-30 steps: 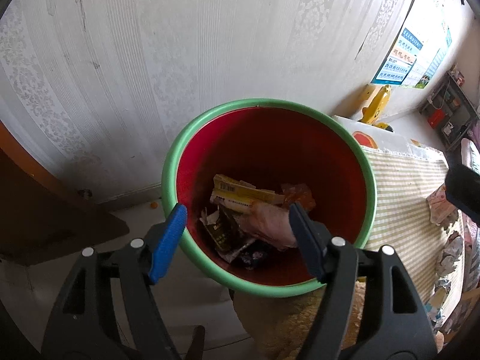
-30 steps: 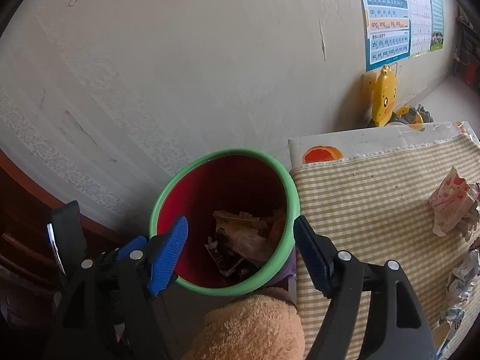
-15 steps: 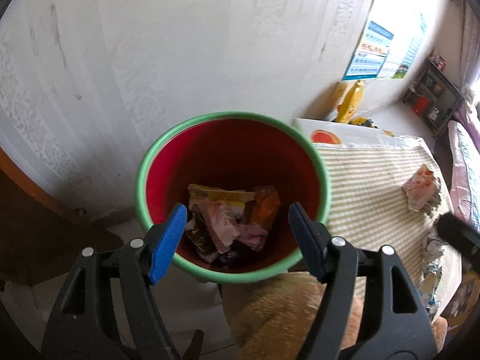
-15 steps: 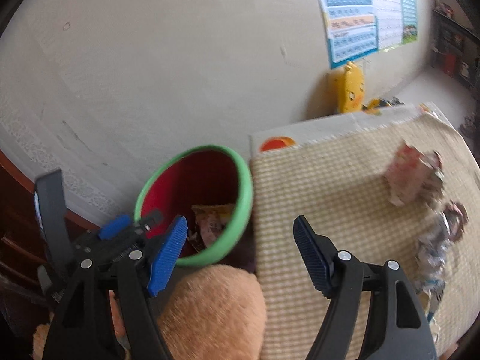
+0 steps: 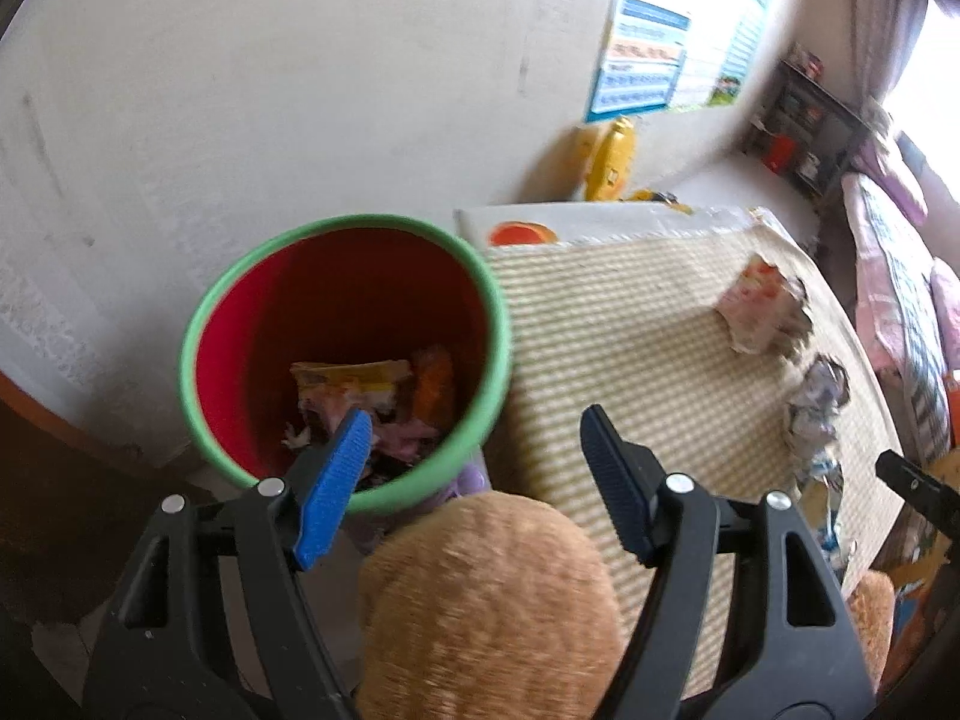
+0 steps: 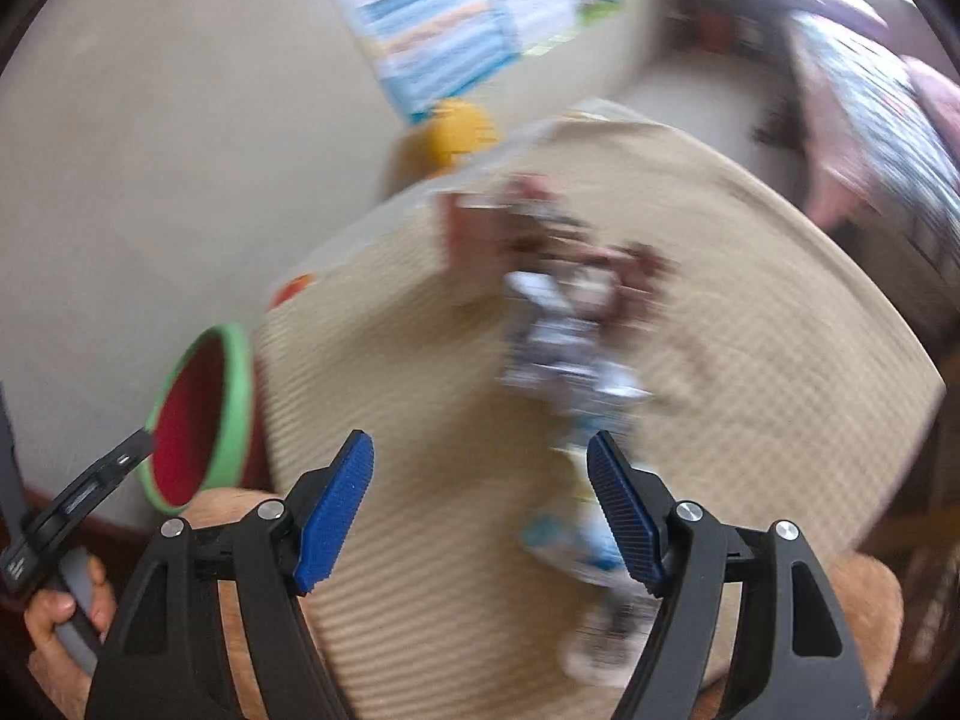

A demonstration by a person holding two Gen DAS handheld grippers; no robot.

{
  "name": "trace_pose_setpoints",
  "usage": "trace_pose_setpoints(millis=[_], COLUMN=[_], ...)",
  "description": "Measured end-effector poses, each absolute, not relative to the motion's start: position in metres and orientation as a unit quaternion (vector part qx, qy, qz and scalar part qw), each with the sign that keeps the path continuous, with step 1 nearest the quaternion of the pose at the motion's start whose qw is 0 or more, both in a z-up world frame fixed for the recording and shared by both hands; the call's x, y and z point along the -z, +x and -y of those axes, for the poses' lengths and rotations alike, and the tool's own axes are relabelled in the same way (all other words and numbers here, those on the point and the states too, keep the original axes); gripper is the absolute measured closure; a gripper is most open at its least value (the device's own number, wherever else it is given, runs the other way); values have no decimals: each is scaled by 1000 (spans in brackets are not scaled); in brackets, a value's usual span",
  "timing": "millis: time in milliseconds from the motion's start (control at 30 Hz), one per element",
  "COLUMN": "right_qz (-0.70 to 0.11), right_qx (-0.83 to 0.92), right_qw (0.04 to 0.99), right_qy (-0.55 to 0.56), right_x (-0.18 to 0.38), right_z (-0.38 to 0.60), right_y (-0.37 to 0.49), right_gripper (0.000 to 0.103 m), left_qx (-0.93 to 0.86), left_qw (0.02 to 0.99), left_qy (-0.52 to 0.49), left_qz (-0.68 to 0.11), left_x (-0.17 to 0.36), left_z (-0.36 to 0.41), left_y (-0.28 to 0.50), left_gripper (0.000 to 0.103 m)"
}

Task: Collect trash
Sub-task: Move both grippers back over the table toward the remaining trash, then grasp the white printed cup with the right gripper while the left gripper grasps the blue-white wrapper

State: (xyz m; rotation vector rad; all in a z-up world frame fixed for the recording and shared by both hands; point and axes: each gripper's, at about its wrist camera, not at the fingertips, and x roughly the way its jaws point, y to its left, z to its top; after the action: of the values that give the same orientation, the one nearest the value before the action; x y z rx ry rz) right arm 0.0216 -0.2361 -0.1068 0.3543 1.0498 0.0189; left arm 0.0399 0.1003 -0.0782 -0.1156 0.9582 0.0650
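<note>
A red bin with a green rim (image 5: 498, 324) stands beside the checked table (image 5: 630, 348) and holds several wrappers (image 5: 354, 384). My left gripper (image 5: 474, 468) hangs open and empty above the bin's near edge. On the table lie a pink-white wrapper (image 5: 756, 312) and a line of crumpled silver and blue wrappers (image 5: 816, 414). In the blurred right wrist view my right gripper (image 6: 480, 504) is open over the table, empty, with the wrapper pile (image 6: 564, 348) ahead and to its right. The bin (image 6: 240, 396) sits at the left there.
A tan plush toy (image 5: 486, 606) lies under the left gripper at the table's near edge. A yellow toy (image 5: 612, 162) stands against the wall below posters (image 5: 642, 54). A bed (image 5: 906, 276) runs along the right. A hand (image 6: 54, 612) holds the left gripper's handle.
Both grippers swung right, away from the bin and toward the table. The bin slid left in both views, and the wrappers on the table came nearer the right gripper. Both stayed open.
</note>
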Motion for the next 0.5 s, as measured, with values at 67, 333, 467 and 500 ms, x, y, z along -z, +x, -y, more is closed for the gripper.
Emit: trace_pose_setpoints(millis=[67,333,467,500], right_qz=[-508,-566,-579,-584], right_qx=[10,15,-2,-4], right_qw=[844,798,787,786], right_qy=[175,206,213,204], right_x=[114,164,177,181], right_z=[253,279,271,267], right_y=[10,-26,-26,-25], right_gripper=[32,28,28,28], left_qx=[-22,17,30,33], left_qw=[884,878,876,875], left_qy=[-46,-8,7,7], left_qz=[-464,-478,-481,-483], left_x=[79,85,84,85], left_z=[-88,-41,-25,-22], left_y=[40,36,32,31], left_gripper=[34,34,34,34])
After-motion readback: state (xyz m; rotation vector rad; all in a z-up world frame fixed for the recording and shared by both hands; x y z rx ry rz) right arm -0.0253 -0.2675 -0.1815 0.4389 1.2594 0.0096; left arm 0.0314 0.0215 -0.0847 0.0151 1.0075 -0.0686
